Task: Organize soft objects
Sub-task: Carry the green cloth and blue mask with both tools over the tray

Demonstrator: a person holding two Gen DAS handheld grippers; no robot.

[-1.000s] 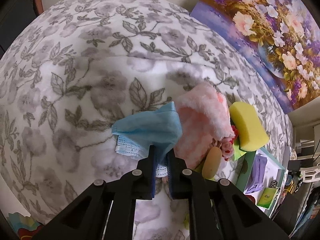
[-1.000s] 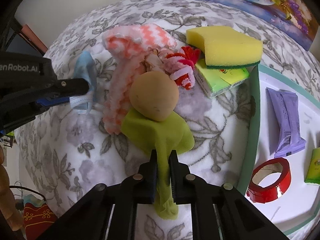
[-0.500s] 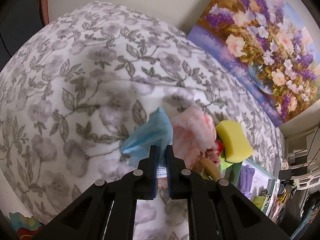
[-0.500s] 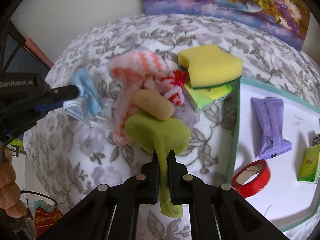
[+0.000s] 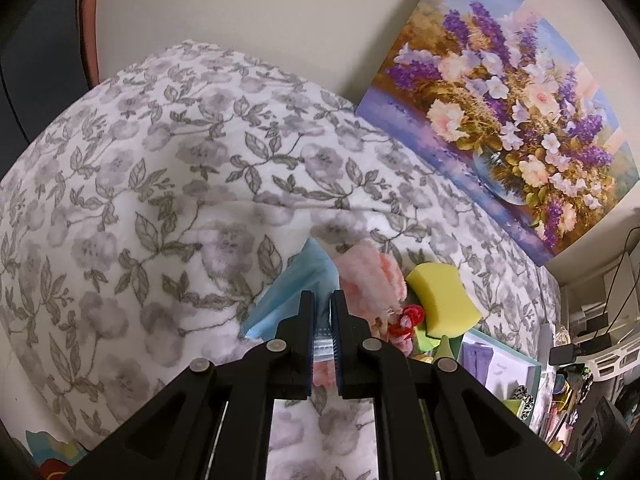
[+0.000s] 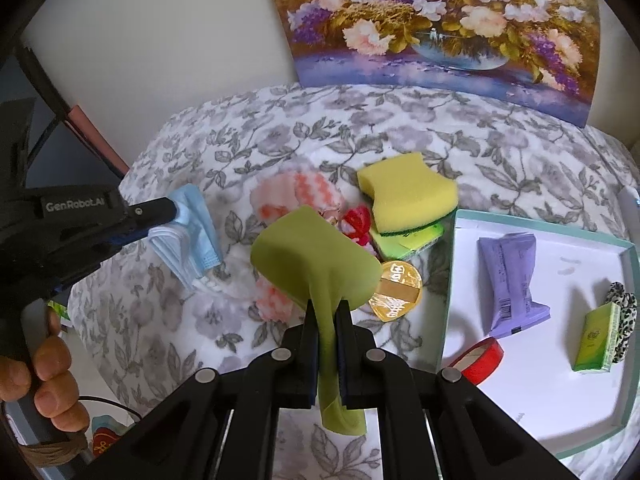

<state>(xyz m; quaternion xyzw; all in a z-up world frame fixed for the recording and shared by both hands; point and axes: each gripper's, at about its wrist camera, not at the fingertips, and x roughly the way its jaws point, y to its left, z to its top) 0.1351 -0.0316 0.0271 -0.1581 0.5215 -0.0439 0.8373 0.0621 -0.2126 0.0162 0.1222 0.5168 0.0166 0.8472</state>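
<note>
My left gripper (image 5: 323, 300) is shut on a light blue face mask (image 5: 280, 300) and holds it above the floral cloth; it also shows in the right wrist view (image 6: 170, 212) with the mask (image 6: 192, 248) hanging from it. My right gripper (image 6: 327, 308) is shut on a green cloth (image 6: 312, 256), lifted off the table. A pink and white fluffy cloth (image 6: 296, 196), a small red and pink knit piece (image 6: 356, 224) and a yellow sponge (image 6: 406, 196) lie on the cloth behind it.
A gold round tin (image 6: 396, 290) lies by the tray's left wall. The teal-rimmed white tray (image 6: 448, 280) at the right holds a purple pouch (image 6: 512, 280), red tape (image 6: 480, 360) and a green packet (image 6: 596, 336). A flower painting (image 6: 440, 20) leans on the wall.
Both grippers have risen and pulled back, lifting the blue mask and the green cloth off the table. The gold round tin has rolled off the green cloth and now lies flat.
</note>
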